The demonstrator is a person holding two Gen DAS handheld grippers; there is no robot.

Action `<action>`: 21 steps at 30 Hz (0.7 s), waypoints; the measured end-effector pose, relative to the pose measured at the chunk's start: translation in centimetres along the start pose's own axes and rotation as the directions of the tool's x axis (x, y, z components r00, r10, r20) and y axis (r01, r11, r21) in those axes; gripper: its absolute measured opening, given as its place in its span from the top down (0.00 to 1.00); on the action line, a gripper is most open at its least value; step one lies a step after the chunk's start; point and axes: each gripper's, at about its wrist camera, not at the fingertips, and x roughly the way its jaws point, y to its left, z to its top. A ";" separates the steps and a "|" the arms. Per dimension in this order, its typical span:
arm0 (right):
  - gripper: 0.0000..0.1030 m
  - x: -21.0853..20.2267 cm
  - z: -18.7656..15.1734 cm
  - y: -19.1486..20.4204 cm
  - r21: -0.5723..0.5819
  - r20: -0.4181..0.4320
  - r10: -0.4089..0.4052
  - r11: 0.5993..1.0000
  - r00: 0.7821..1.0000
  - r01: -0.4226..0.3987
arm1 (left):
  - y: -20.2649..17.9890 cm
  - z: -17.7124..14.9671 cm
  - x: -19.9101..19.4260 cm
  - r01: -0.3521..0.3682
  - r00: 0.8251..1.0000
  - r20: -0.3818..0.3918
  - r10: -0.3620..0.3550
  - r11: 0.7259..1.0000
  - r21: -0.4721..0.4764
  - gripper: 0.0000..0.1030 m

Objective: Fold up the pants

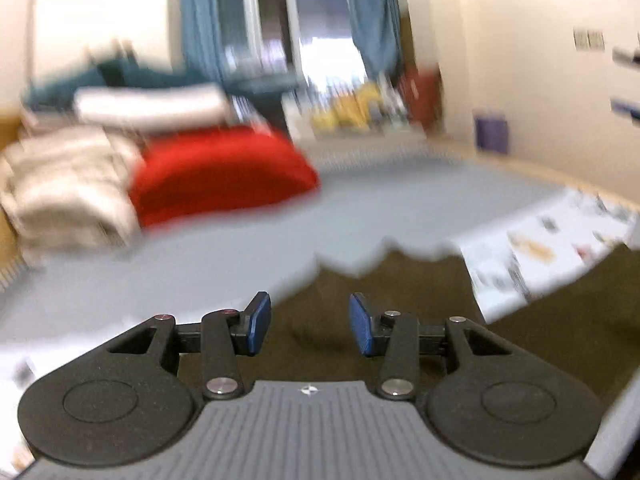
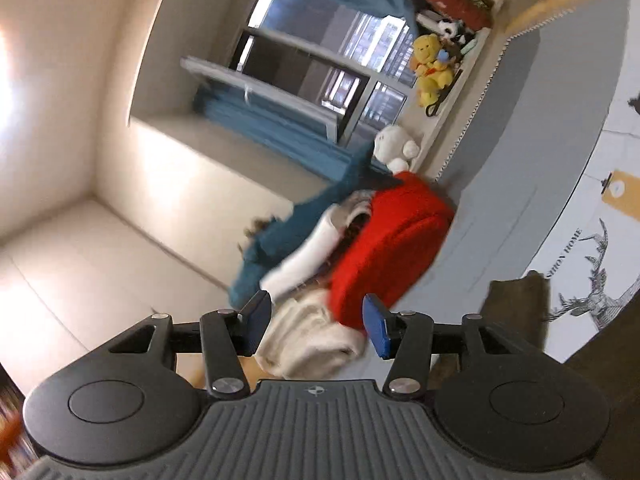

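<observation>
The pants (image 1: 400,292) are dark olive-brown and lie on the grey bed sheet (image 1: 280,232), just ahead of and under my left gripper (image 1: 309,326). That gripper is open and empty, held a little above the cloth. In the right wrist view a corner of the pants (image 2: 516,304) shows at the right, beside the fingers. My right gripper (image 2: 318,328) is open and empty, tilted and raised, pointing at the pile at the head of the bed.
A red cushion (image 1: 224,172), a cream blanket (image 1: 68,196) and a white pillow (image 1: 152,108) lie at the bed's far end. A printed white sheet (image 1: 552,248) lies at the right. Plush toys (image 2: 432,68) sit on the window ledge, with blue curtains (image 2: 280,120) behind.
</observation>
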 end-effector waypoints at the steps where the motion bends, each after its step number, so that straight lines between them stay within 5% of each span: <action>1: 0.47 -0.3 0.4 -0.4 0.028 0.018 -0.003 1.000 1.000 0.002 | -0.1 0.5 -0.7 -0.044 0.998 0.046 0.043 0.999 0.023 0.53; 6: 0.47 -1.3 1.9 -1.5 0.089 0.094 -0.030 0.996 0.995 0.021 | -0.2 1.4 -2.0 -0.185 0.972 0.162 0.169 0.979 0.090 0.53; 10: 0.47 -0.6 1.6 -0.9 -0.036 0.051 -0.096 0.995 0.994 0.098 | 0.6 1.4 0.1 -0.079 0.997 0.022 0.079 0.997 -0.017 0.43; 12: 0.47 0.6 0.6 -0.3 -0.188 0.016 -0.223 0.957 0.975 0.222 | 0.8 1.2 1.5 -0.018 0.997 -0.078 0.013 0.998 -0.063 0.42; 15: 0.47 3.8 -2.1 -0.4 -0.425 -0.010 -0.469 0.801 0.883 0.421 | 0.6 0.5 4.1 0.029 0.976 -0.210 -0.054 0.992 -0.121 0.43; 18: 0.50 6.9 -5.0 -1.8 -0.569 -0.036 -0.589 0.676 0.807 0.468 | 0.3 -0.7 6.6 0.027 0.952 -0.299 -0.065 0.991 -0.129 0.43; 19: 0.56 8.4 -5.5 -2.3 -0.602 -0.070 -0.656 0.629 0.751 0.493 | -0.1 -0.9 7.4 0.021 0.943 -0.327 -0.059 0.993 -0.120 0.43; 21: 0.65 10.0 -5.8 -3.0 -0.597 -0.087 -0.670 0.628 0.738 0.499 | -0.3 -1.5 9.0 0.004 0.920 -0.389 -0.048 0.994 -0.112 0.43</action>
